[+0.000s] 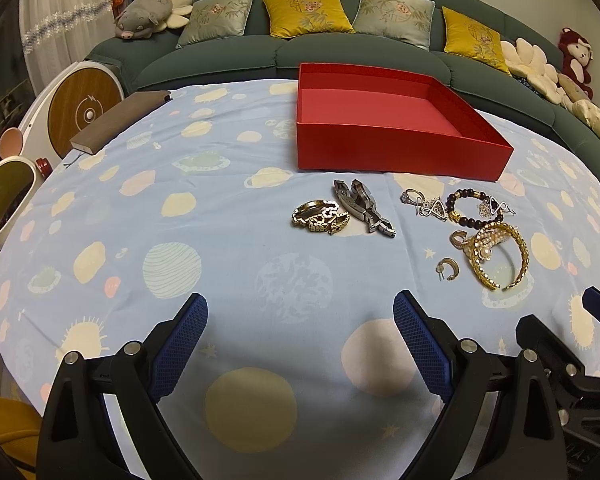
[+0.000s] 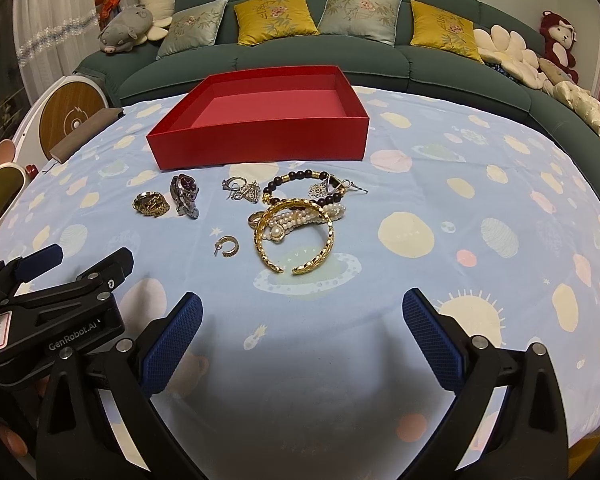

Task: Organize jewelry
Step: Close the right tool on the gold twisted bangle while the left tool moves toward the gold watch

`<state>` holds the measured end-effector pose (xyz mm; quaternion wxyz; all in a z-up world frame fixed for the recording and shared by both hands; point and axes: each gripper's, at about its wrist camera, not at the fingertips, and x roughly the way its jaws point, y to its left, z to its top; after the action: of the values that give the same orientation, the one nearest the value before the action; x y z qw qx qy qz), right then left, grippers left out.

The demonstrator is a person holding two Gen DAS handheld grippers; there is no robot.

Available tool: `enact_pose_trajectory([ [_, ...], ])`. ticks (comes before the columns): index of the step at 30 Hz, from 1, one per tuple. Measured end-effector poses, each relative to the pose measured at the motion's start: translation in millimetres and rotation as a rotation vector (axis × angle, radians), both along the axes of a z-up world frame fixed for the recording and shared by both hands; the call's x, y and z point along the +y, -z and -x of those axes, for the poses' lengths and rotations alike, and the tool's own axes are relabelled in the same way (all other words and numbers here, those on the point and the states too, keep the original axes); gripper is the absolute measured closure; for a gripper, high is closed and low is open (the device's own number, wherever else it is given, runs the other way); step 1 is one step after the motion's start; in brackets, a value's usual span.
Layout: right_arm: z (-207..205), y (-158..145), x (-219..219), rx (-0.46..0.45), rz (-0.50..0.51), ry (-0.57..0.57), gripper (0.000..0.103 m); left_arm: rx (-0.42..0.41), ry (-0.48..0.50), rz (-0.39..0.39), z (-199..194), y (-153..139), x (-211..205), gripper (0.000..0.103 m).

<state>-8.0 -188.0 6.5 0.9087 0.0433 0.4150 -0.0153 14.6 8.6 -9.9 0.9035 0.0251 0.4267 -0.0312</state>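
An empty red box (image 1: 400,152) (image 2: 260,140) stands at the back of the table. In front of it lie a gold watch (image 1: 320,216) (image 2: 151,203), a silver watch (image 1: 364,206) (image 2: 185,194), silver earrings (image 1: 424,204) (image 2: 242,190), a dark bead bracelet (image 1: 466,208) (image 2: 300,188), a gold bangle (image 1: 500,256) (image 2: 296,236) with a pearl bracelet (image 2: 300,218), a gold ring (image 1: 458,238) (image 2: 255,219) and a gold hoop earring (image 1: 448,269) (image 2: 227,246). My left gripper (image 1: 300,312) (image 2: 76,258) is open and empty, short of the watches. My right gripper (image 2: 302,312) is open and empty, short of the bangle.
A blue tablecloth (image 1: 180,240) with planet prints covers the table. A brown notebook (image 1: 120,120) lies at the back left edge. A green sofa (image 1: 340,52) with cushions stands behind the table. White toy-like objects (image 1: 8,196) stand at the left.
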Motion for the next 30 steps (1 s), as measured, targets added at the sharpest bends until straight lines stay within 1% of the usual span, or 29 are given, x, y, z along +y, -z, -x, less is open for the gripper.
enact_pose_trajectory([
  [6,-9,-3,-12,-0.011,-0.030,0.027,0.005,0.012,-0.022,0.003,-3,0,7,0.011],
  [11,-24,5,-9,-0.005,-0.029,0.027,0.007,0.022,-0.052,0.022,-6,-1,16,0.011],
  [15,-38,16,-3,0.021,-0.019,0.017,0.018,0.027,-0.068,0.037,-9,-2,23,0.011],
  [20,-49,21,2,0.029,-0.015,0.015,0.020,0.037,-0.079,0.042,-12,0,32,0.011],
  [23,-55,24,4,0.041,-0.005,0.013,0.027,0.048,-0.087,0.047,-14,2,39,0.011],
  [26,-61,30,4,0.057,-0.004,0.019,0.029,0.058,-0.095,0.063,-16,3,46,0.011],
  [27,-62,31,3,0.062,-0.006,0.021,0.032,0.060,-0.098,0.068,-16,3,48,0.011],
  [28,-62,32,3,0.064,-0.004,0.023,0.033,0.063,-0.099,0.073,-17,3,50,0.011],
  [29,-62,32,3,0.061,-0.001,0.023,0.035,0.065,-0.100,0.077,-17,3,51,0.011],
  [30,-63,31,2,0.059,-0.003,0.019,0.040,0.067,-0.101,0.081,-18,3,52,0.011],
])
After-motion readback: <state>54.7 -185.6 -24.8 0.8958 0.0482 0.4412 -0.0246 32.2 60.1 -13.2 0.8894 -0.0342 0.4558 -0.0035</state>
